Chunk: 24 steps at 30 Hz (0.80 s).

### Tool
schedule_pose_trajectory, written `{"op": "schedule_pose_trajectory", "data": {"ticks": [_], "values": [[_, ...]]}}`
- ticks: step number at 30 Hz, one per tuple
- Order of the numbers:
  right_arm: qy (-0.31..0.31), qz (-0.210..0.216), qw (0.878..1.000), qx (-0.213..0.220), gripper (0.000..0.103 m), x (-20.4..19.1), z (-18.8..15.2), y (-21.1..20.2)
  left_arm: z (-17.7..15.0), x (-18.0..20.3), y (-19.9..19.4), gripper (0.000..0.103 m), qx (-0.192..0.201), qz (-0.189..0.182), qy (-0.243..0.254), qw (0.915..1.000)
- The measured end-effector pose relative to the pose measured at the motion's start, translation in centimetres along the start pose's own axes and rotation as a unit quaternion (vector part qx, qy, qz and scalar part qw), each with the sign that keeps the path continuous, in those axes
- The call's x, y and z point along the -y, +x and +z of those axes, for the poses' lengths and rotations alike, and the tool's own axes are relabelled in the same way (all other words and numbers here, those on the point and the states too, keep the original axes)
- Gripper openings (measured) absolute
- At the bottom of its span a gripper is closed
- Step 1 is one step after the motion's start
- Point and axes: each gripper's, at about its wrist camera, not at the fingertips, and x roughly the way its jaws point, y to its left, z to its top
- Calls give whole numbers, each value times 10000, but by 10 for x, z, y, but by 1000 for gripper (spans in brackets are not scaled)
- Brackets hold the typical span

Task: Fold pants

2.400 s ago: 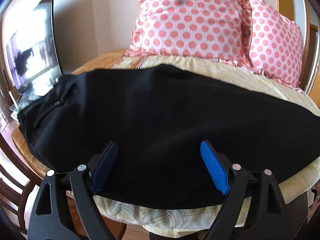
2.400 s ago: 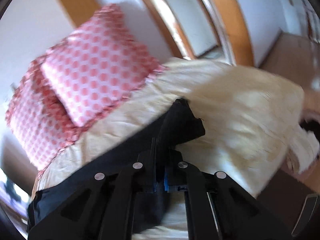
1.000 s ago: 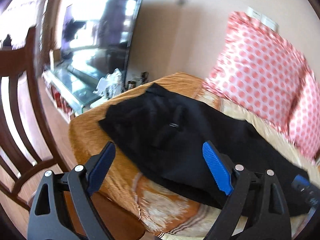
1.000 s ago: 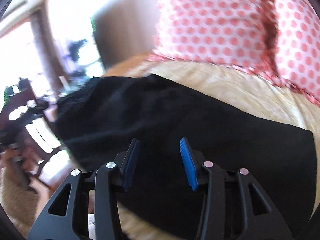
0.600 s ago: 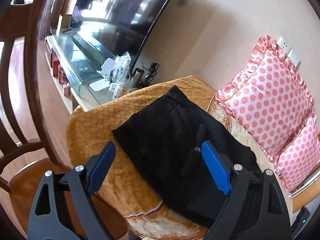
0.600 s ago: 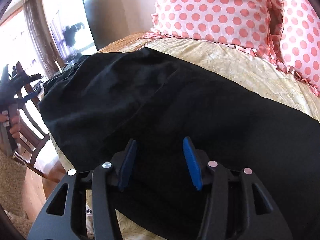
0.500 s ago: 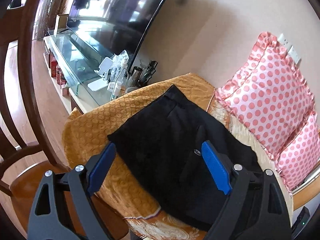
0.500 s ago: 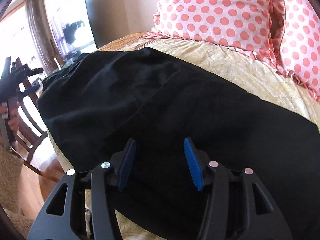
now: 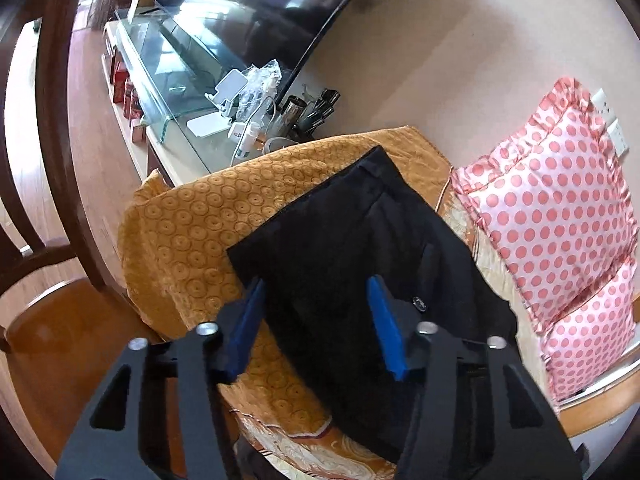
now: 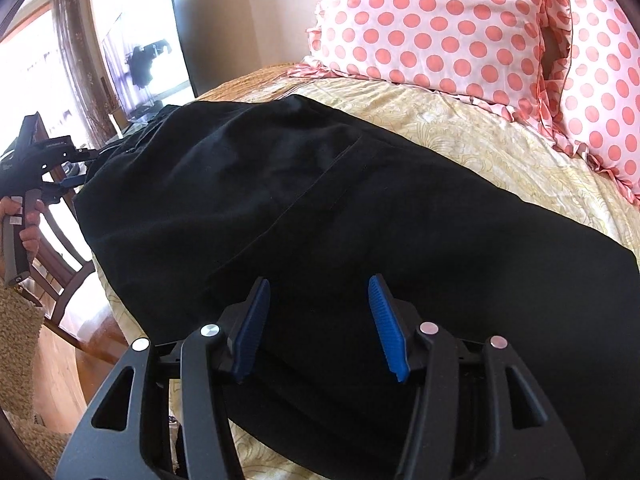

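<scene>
A chair (image 9: 52,152) stands close off the bed's (image 9: 180,232) left end, narrowing the way there. Pillows (image 10: 460,28) block the far side. Open cover (image 10: 500,144) lies between the pants (image 10: 360,208) and pillows.

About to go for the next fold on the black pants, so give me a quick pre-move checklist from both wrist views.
1. Left gripper open, nothing between its fingers: ok.
2. Right gripper open, nothing between its fingers: ok.
3. Black pants lying flat on the bed cover: ok.
4. Waistband corner lined up between the left fingers: ok, near corner sits just ahead of them.
5. Polka-dot pillows apart from the pants: ok.
6. Leg-hem end squared up: cannot tell, out of frame.
</scene>
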Motion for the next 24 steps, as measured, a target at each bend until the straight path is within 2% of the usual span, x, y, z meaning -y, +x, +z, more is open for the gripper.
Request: {"op": "schedule_pose_trajectory", "data": {"ticks": [1, 8, 10, 13, 17, 19, 21, 24], "values": [[2, 2, 10000, 0, 54, 0, 0, 0, 0, -1, -1, 34, -22, -52, -28, 10000], [-1, 1, 10000, 6, 55, 0, 0, 0, 0, 3, 2, 35, -40, 112, 34, 9999], [-9, -13, 10000, 5, 55, 0, 1, 2, 0, 3, 1, 23, 29, 212, 56, 9998], [-11, -15, 10000, 0, 55, 1, 2, 3, 1, -8, -2, 16, 66, 250, -56, 9996], [-6, -21, 10000, 12, 55, 1, 3, 5, 5, -19, -2, 19, -49, 149, -152, 9998], [1, -13, 10000, 6, 55, 1, 3, 5, 5, -18, -7, 31, -7, 128, -135, 9998], [8, -7, 10000, 9, 55, 2, 3, 5, 6, -16, -17, 38, 170, 201, -131, 9996], [3, -14, 10000, 13, 55, 2, 3, 6, 10, -17, -21, 38, 243, 258, -170, 9992]]}}
